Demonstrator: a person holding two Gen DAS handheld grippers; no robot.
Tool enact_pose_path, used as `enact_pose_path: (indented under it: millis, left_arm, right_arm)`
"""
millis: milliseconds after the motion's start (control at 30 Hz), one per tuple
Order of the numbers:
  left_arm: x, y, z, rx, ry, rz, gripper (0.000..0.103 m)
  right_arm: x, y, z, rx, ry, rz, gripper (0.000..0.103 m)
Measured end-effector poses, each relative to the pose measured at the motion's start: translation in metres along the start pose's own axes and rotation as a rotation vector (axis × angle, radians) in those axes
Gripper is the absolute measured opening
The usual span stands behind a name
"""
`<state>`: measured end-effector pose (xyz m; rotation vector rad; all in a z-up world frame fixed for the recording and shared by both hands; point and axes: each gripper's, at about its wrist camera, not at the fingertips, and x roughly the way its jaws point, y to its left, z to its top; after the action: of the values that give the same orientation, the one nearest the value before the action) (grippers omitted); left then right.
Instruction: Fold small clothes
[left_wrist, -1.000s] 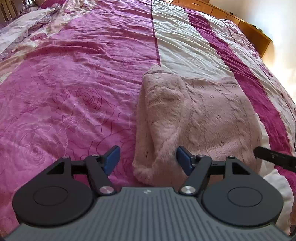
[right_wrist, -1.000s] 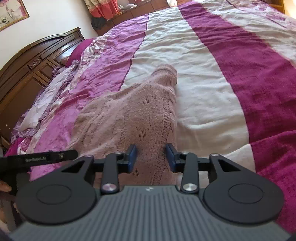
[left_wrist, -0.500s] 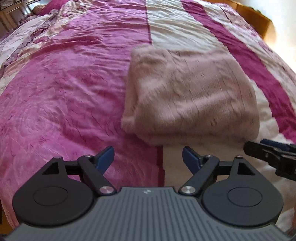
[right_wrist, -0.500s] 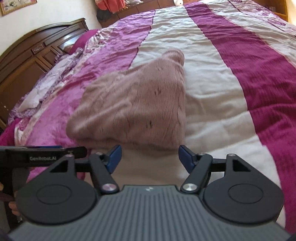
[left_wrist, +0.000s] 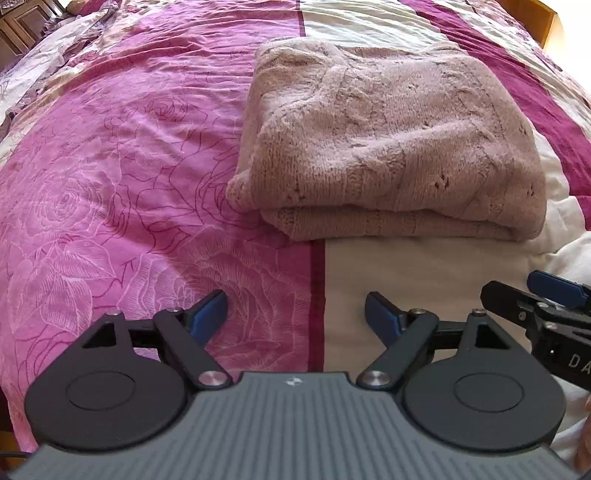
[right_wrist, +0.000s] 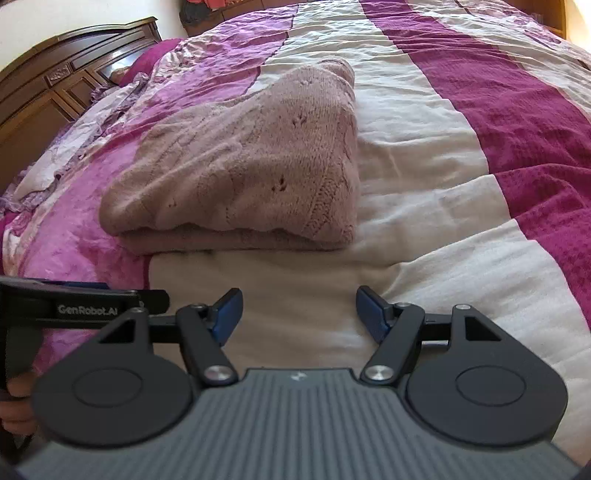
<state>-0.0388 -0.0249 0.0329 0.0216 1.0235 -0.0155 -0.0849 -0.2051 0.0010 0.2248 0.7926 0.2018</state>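
Both grippers have backed off toward the near edge since a second ago, when the right gripper (right_wrist: 297, 310) was pinched on the sweater (left_wrist: 391, 144) – now it's let go and the left gripper (left_wrist: 295, 314) is pulled clear too, both spread wide with nothing in them. Sweater's sitting folded in a thick, fairly tidy stack at about 12 o'clock from each gripper, across the seam between pink and cream on the bedspread (right_wrist: 461, 155). Looks to me like this fold's finished – next is probably grabbing another piece, or squaring that slightly loose left corner.
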Motion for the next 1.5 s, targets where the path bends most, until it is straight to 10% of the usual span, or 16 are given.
enact_pose_path:
  millis: [1500]
  left_arm:
    - [0.004, 0.0002, -0.0034, -0.002, -0.001, 0.006, 0.087]
  right_arm:
    - [0.0028, 0.0019, -0.0026, -0.008, 0.001, -0.009, 0.071]
